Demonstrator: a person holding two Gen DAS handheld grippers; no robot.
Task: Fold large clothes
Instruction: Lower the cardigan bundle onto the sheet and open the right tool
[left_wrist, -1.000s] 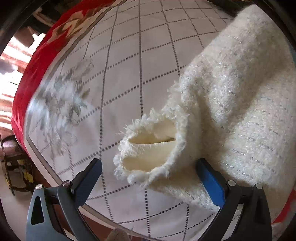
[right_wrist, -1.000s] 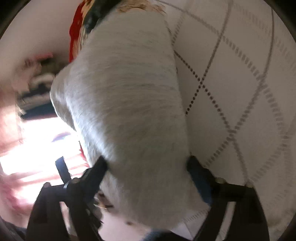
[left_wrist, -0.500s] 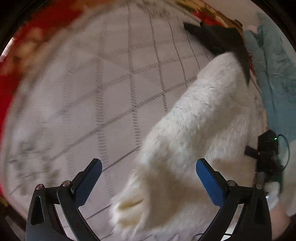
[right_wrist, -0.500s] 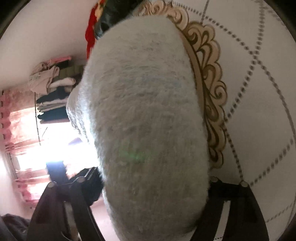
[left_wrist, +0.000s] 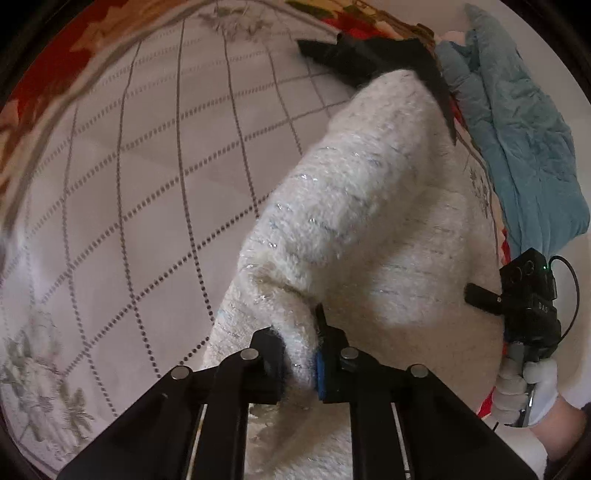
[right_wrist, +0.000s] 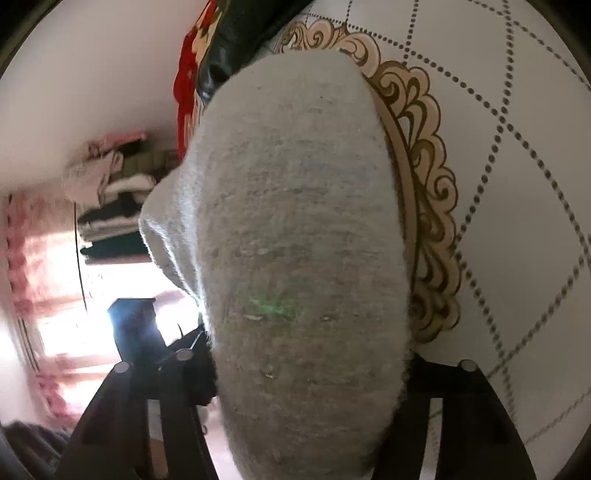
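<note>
Bed's got a white quilted cover (left_wrist: 155, 177) with dotted diamond lines and a red floral border (left_wrist: 55, 70); plain white wall (right_wrist: 92, 74) behind; folded clothes stacked on a shelf (right_wrist: 110, 206); bright window with pink curtains (right_wrist: 26, 258) blowing everything out.
</note>
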